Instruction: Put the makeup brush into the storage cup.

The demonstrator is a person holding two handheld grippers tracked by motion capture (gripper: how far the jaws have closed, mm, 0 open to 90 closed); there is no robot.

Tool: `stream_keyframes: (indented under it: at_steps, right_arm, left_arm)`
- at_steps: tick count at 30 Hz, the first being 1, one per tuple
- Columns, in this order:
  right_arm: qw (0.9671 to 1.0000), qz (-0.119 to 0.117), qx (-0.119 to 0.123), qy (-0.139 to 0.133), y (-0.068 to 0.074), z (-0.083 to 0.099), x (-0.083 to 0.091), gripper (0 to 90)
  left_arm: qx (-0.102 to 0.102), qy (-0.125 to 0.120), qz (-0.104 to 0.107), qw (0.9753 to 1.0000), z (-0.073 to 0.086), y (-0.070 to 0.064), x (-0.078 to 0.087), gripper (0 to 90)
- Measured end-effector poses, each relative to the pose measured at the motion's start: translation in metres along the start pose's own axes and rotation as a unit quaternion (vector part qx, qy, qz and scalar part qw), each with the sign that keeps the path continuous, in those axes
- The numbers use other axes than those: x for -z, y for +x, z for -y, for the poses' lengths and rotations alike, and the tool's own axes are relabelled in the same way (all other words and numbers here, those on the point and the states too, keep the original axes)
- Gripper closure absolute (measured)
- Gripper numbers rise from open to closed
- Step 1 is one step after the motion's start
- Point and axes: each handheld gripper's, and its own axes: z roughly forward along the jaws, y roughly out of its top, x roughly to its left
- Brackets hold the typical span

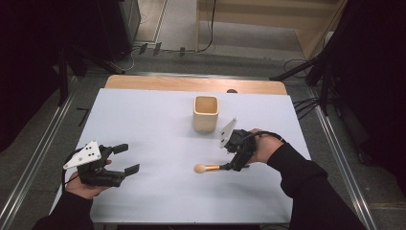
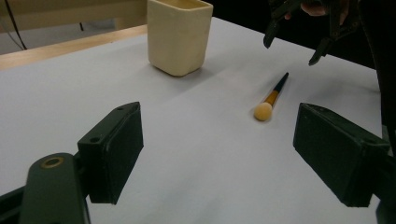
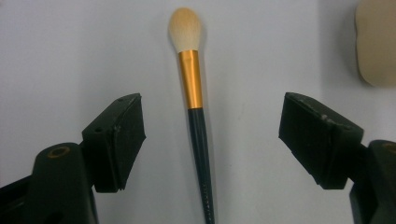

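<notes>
A makeup brush point(image 1: 210, 168) with a cream head, gold ferrule and dark handle lies flat on the white table cover point(image 1: 153, 120), head pointing left. My right gripper point(image 1: 235, 162) hovers open just above the handle. In the right gripper view the brush point(image 3: 194, 88) runs lengthwise between the two spread jaws, touching neither. A cream square cup point(image 1: 206, 112) stands upright behind it. My left gripper point(image 1: 130, 158) is open and holds nothing at the table's front left. From the left gripper view I see the brush point(image 2: 272, 99), the cup point(image 2: 179, 35) and the right gripper point(image 2: 294, 44) beyond my spread jaws.
A strip of bare wooden tabletop point(image 1: 191, 84) shows at the far edge of the cover. Metal rails, cables and dark stands line the floor around the table. A corner of the cup point(image 3: 376, 42) shows at the top right of the right gripper view.
</notes>
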Motion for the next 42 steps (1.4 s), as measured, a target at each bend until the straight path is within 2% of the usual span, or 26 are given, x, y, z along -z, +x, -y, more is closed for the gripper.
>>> stream_keyframes:
  at_steps: [2,3,8,13,25,31,35,36,42]
  right_arm:
    - [1.0,0.001,0.002,0.007,0.001,0.0,-0.002,18.5]
    - [0.9999,0.0,-0.006,0.011,0.002,-0.001,-0.002,18.1]
    - [0.9998,0.003,0.001,0.021,0.001,-0.001,-0.004,18.6]
    - [0.999,-0.003,0.019,0.04,0.001,-0.003,-0.007,19.9]
    - [0.9976,0.0,0.028,0.063,0.005,-0.004,-0.018,20.1]
    - [0.9962,-0.001,0.042,0.076,0.007,-0.002,-0.028,21.4]
    - [0.9962,-0.002,0.042,0.076,0.008,0.0,-0.031,22.9]
    - [0.9954,-0.004,0.041,0.086,0.009,0.001,-0.034,23.0]
    - [0.9944,-0.007,0.036,0.099,0.007,-0.001,-0.041,26.6]
  left_arm:
    - [0.0,-0.001,0.002,1.0,0.0,0.0,0.0,16.4]
    - [-0.002,-0.001,0.003,1.0,0.0,-0.001,0.0,16.4]
    - [-0.002,-0.003,0.003,1.0,0.0,-0.001,0.0,16.4]
    - [-0.003,0.002,0.001,1.0,0.0,-0.001,0.0,16.4]
    - [-0.002,0.003,-0.002,1.0,0.0,0.0,0.0,16.4]
    - [-0.001,0.004,-0.002,1.0,0.0,-0.001,0.0,16.4]
    - [-0.001,0.004,-0.002,1.0,0.0,-0.001,-0.001,16.4]
    - [-0.002,0.006,-0.003,1.0,0.0,-0.001,-0.001,16.4]
    - [-0.001,0.006,-0.002,1.0,0.0,-0.001,-0.001,16.4]
